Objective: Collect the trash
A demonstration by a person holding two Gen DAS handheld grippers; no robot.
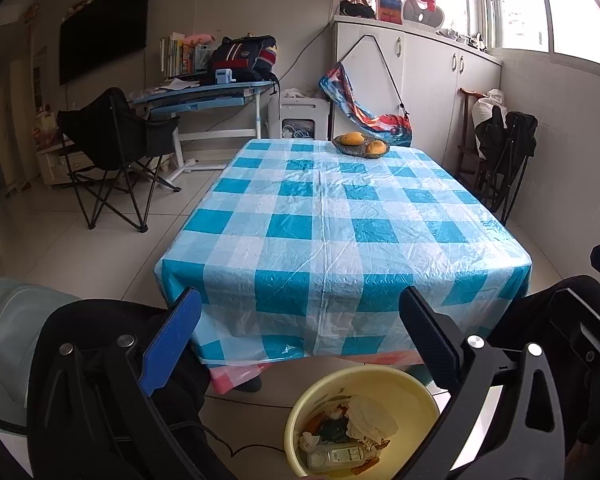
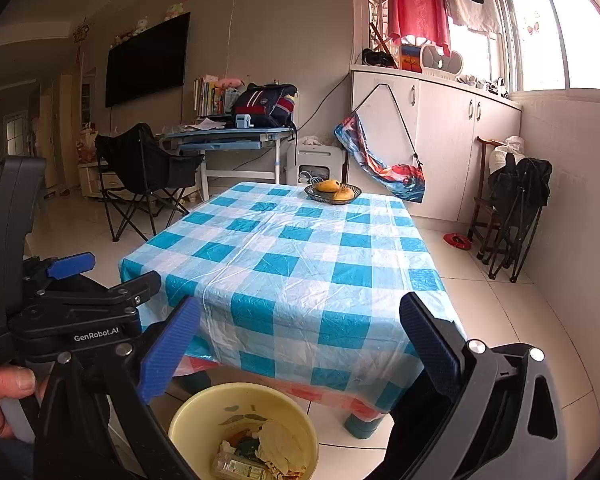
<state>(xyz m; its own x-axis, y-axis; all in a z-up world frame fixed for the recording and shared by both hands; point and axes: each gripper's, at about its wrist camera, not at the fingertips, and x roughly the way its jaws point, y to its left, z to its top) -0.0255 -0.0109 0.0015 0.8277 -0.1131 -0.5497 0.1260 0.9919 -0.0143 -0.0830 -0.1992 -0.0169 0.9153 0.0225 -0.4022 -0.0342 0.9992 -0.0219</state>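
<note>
A yellow bin (image 1: 412, 390) stands on the floor just in front of the table; inside lie a clear plastic bottle (image 1: 336, 456), crumpled paper (image 1: 370, 416) and scraps. The right wrist view shows the same bin (image 2: 204, 404) and bottle (image 2: 236, 466). My left gripper (image 1: 300, 340) hangs open above the bin with nothing between its fingers. My right gripper (image 2: 300, 344) is open and empty too, held over the bin and the table's near edge. The left gripper's body (image 2: 72, 312) shows at the left of the right wrist view, gripped by a hand (image 2: 4, 396).
The table (image 1: 340, 216) wears a blue-and-white checked plastic cloth; a bowl of yellow fruit (image 1: 362, 145) sits at its far end. A black folding chair (image 1: 116, 148) stands left, a folded chair (image 1: 508, 152) right, and a desk (image 1: 204, 96) and white cabinets (image 1: 420, 80) behind.
</note>
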